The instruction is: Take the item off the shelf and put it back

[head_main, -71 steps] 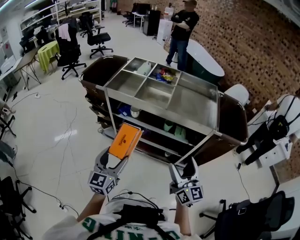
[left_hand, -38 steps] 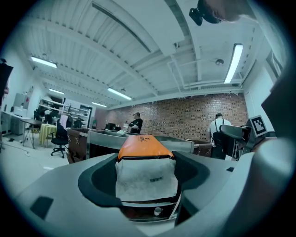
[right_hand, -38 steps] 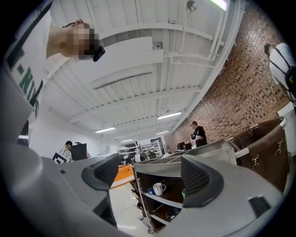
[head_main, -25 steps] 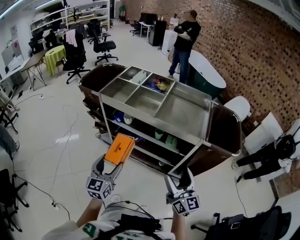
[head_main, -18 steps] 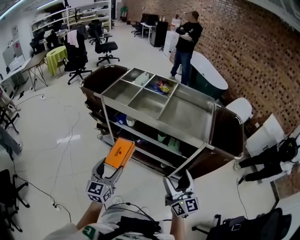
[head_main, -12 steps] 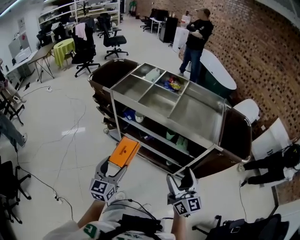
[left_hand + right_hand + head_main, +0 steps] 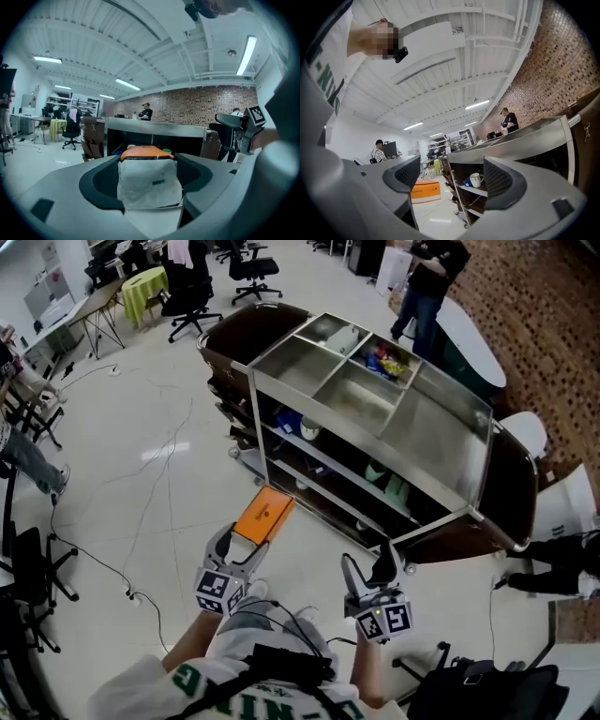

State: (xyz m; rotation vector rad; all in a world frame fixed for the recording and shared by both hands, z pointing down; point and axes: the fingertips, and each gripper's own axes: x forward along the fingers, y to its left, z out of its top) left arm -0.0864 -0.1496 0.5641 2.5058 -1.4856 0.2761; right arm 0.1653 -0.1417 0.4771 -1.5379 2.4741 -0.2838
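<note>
My left gripper [image 7: 241, 542] is shut on a flat orange box [image 7: 263, 514], holding it over the floor in front of the steel shelf cart [image 7: 441, 442]. In the left gripper view the orange box [image 7: 147, 152] shows between the jaws with its white end [image 7: 149, 183] toward the camera. My right gripper [image 7: 369, 570] hangs open and empty, close to the cart's near corner post. In the right gripper view its open jaws frame the orange box [image 7: 425, 191] at the left and a white mug [image 7: 476, 179] on a cart shelf.
The cart's top tray holds small items in divided bins [image 7: 382, 358]; lower shelves carry a mug [image 7: 308, 432] and green items [image 7: 386, 486]. A person [image 7: 429, 273] stands beyond the cart. Office chairs [image 7: 187, 292], cables on the floor [image 7: 159, 484] and a black chair [image 7: 23, 568] lie to the left.
The head view has tipped down and pulled back from the cart. The orange box, still in the left gripper, now sits lower and farther from the shelves. The right gripper stays open.
</note>
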